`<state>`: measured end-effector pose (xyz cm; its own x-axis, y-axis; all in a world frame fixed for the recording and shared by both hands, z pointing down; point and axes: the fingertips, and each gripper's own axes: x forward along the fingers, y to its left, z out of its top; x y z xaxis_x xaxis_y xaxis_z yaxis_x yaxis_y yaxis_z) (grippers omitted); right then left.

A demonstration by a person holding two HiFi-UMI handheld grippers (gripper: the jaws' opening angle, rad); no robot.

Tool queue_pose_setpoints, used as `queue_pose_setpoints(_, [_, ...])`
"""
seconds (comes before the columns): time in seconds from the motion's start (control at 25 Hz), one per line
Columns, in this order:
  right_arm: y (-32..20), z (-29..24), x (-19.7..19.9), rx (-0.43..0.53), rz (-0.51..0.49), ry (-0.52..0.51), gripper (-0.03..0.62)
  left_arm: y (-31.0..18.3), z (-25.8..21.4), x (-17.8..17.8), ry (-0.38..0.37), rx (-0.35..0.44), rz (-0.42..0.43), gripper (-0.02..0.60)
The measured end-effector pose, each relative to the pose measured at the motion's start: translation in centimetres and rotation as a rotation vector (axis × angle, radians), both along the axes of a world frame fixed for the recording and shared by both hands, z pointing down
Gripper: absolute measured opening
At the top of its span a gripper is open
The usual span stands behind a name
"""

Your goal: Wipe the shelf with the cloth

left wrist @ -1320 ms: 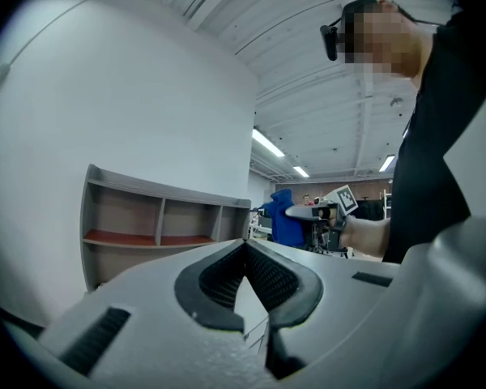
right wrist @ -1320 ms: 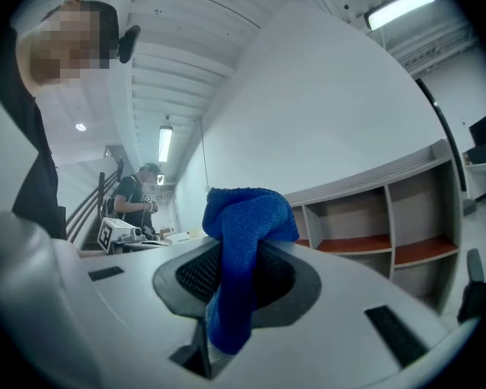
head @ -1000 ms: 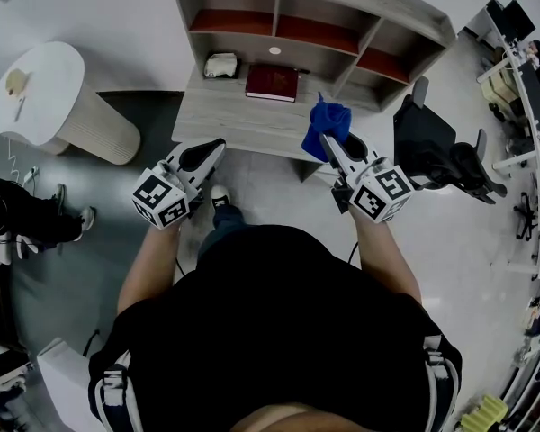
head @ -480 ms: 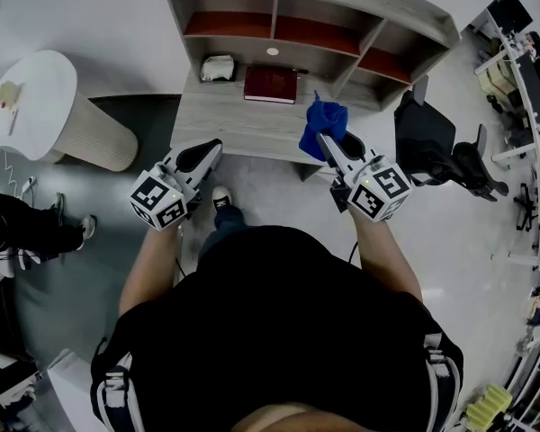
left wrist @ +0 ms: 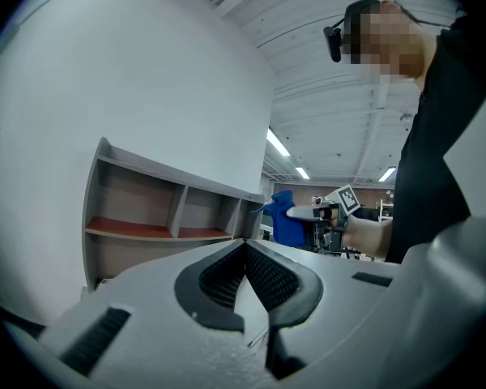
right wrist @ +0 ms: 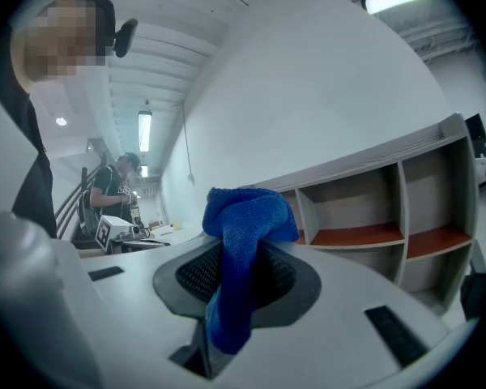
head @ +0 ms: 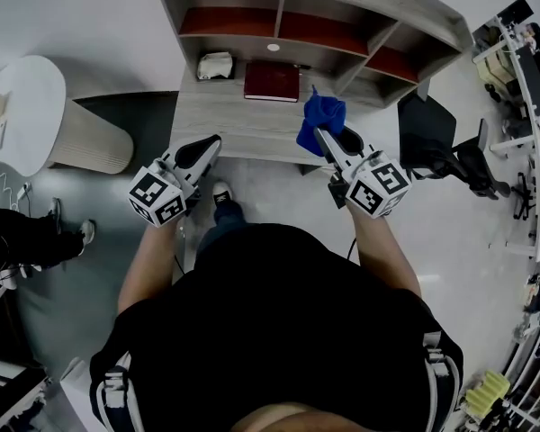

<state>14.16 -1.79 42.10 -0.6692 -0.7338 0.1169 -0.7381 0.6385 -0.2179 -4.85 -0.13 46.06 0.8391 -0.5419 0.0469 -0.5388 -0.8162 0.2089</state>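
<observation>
A grey wooden shelf unit with red-lined upper compartments stands ahead of me against the white wall; it shows too in the left gripper view and the right gripper view. My right gripper is shut on a bunched blue cloth, held over the front right part of the shelf's lower board; the cloth hangs between its jaws. My left gripper is shut and empty, near the board's front edge at the left.
On the lower board lie a dark red book and a small white object. A black office chair stands at the right, a round white table at the left. A person stands in the background.
Both grippers have hardly moved; the right one with the cloth has shifted slightly left and toward the shelf. The view itself has drifted a little.
</observation>
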Motion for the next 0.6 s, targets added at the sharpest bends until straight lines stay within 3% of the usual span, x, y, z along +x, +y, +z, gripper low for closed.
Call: queue_pose_setpoints(0.6, [-3.5,0.9,-2.3,-0.020,0.013,-0.019,0.081,-4.2,0.7,-2.0,0.001,-0.030,0.022,0.017])
